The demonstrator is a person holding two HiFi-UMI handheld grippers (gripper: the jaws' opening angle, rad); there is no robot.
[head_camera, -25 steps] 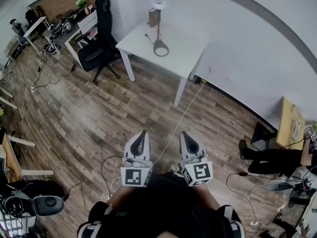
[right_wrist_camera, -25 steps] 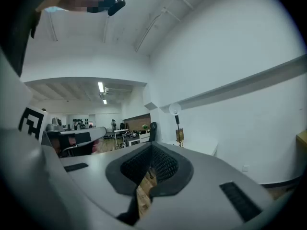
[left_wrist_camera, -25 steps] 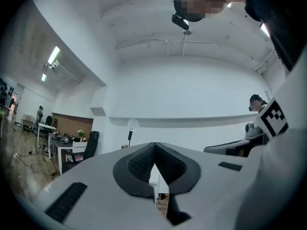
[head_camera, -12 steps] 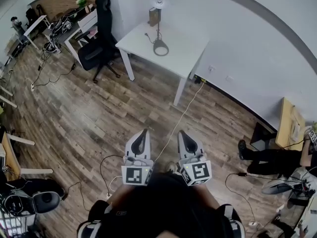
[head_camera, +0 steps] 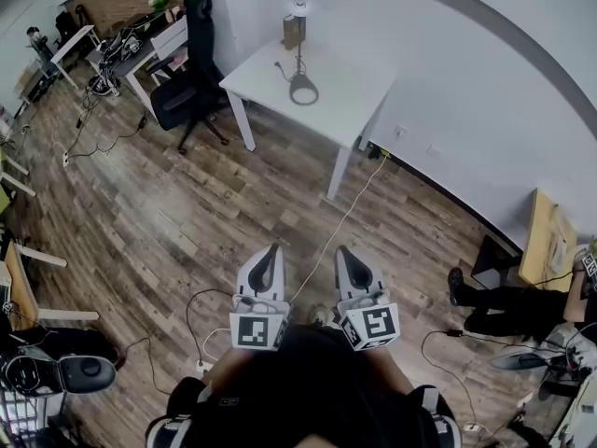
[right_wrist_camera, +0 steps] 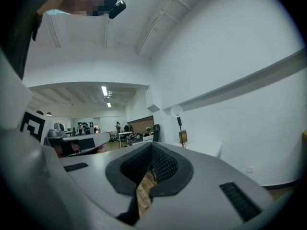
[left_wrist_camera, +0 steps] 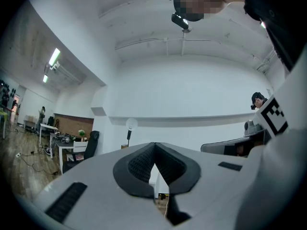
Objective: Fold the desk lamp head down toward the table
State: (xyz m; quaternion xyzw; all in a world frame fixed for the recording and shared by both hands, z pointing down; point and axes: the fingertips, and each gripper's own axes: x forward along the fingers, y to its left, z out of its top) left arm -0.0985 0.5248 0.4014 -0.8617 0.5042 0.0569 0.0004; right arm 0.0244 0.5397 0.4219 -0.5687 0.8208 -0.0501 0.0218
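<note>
Both claws are shut and empty. The left claw (head_camera: 270,250) has its ribbed pads pressed tip to tip with nothing between them, and the right claw (head_camera: 341,252) is the same. They are held side by side, well apart from the white tabletop (head_camera: 350,96), with a wide stretch of wooden floor between them and its near edge.

The desk lamp (head_camera: 298,52) stands on the tabletop toward its far corner by the wall. Its ring base lies flat, its stem is upright and its round head is raised, so the fold has not begun. A small brown box (head_camera: 293,32) stands on the tabletop just beside the stem. A black office chair (head_camera: 189,68) stands at the tabletop's side, on the left in the head view. A pale cable (head_camera: 343,220) runs over the floor from the tabletop's near leg toward the person.

What could go wrong, as I judge it:
- The cable lies on the way to the tabletop, so a foot could catch it and jerk whatever it feeds
- Pushing the head down with the base unbraced could tip the lamp or slide it across the tabletop
- The box is close enough to the stem to be knocked over
- A claw that reaches the tabletop shut can only nudge the lamp, not grip it
</note>
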